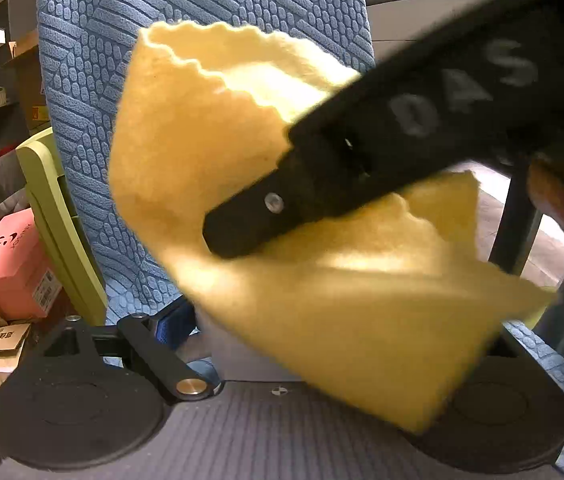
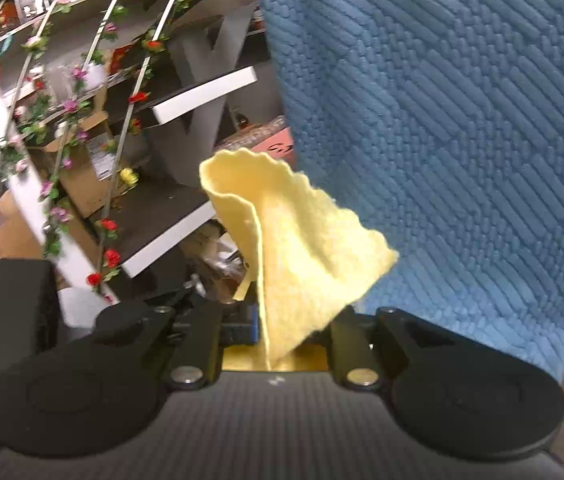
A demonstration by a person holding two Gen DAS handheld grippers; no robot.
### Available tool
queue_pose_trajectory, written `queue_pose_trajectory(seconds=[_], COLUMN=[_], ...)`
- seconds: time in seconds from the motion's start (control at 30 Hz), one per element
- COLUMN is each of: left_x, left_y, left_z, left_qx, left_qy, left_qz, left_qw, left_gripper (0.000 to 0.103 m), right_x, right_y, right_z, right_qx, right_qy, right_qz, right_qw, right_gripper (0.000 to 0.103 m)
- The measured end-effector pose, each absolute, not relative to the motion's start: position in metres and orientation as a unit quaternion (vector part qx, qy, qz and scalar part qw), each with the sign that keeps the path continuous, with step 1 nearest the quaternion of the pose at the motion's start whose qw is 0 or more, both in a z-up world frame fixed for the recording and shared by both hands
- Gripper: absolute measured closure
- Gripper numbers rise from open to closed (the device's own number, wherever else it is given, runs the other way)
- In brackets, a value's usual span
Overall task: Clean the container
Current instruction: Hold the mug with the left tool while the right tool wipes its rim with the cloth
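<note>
A yellow cloth with wavy edges stands up out of my right gripper, whose jaws are shut on its lower fold. In the left wrist view the same cloth hangs close in front of the camera, and the black right gripper reaches in from the upper right, clamped on it. My left gripper is open wide. Its left finger with a blue pad shows bare, while the cloth hides its right finger. No container shows in either view.
Blue textured fabric drapes over a chair back right behind the cloth, and it fills the right side of the right wrist view. Shelves with flower garlands and boxes stand left. A pink box and cardboard lie low left. A hand shows at the right.
</note>
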State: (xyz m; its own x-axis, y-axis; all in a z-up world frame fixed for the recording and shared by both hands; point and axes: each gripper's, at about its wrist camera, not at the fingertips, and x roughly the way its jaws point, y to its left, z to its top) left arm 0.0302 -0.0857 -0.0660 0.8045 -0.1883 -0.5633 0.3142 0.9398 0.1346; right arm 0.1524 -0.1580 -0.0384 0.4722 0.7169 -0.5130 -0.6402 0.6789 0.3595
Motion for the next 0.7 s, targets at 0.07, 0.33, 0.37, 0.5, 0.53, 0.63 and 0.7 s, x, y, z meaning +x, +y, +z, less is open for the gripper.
queue_pose_trajectory(seconds=[0.07, 0.33, 0.37, 0.5, 0.53, 0.63, 0.7], left_x=[0.026, 0.009, 0.008, -0.007, -0.01, -0.014, -0.016], left_y=[-0.088, -0.098, -0.099, -0.11, -0.112, -0.113, -0.114], left_z=[-0.065, -0.055, -0.053, -0.048, -0.047, -0.049, -0.048], left_qx=[0.112, 0.112, 0.111, 0.111, 0.112, 0.11, 0.11], left_qy=[0.284, 0.284, 0.284, 0.285, 0.285, 0.286, 0.286], left_qz=[-0.134, -0.138, -0.138, -0.136, -0.136, -0.138, -0.138], left_qw=[0.943, 0.942, 0.942, 0.942, 0.942, 0.942, 0.942], left_gripper=[0.012, 0.012, 0.012, 0.012, 0.012, 0.012, 0.012], right_x=[0.146, 0.153, 0.155, 0.15, 0.148, 0.149, 0.154], right_y=[-0.16, -0.166, -0.164, -0.165, -0.166, -0.173, -0.174], right_z=[-0.037, -0.039, -0.04, -0.039, -0.039, -0.038, -0.039], right_qx=[0.049, 0.048, 0.05, 0.052, 0.053, 0.055, 0.057], right_qy=[0.326, 0.317, 0.317, 0.322, 0.324, 0.326, 0.325], right_qz=[0.399, 0.381, 0.385, 0.406, 0.407, 0.394, 0.384], right_qw=[0.855, 0.867, 0.866, 0.854, 0.853, 0.858, 0.863], right_gripper=[0.088, 0.088, 0.088, 0.088, 0.088, 0.088, 0.088])
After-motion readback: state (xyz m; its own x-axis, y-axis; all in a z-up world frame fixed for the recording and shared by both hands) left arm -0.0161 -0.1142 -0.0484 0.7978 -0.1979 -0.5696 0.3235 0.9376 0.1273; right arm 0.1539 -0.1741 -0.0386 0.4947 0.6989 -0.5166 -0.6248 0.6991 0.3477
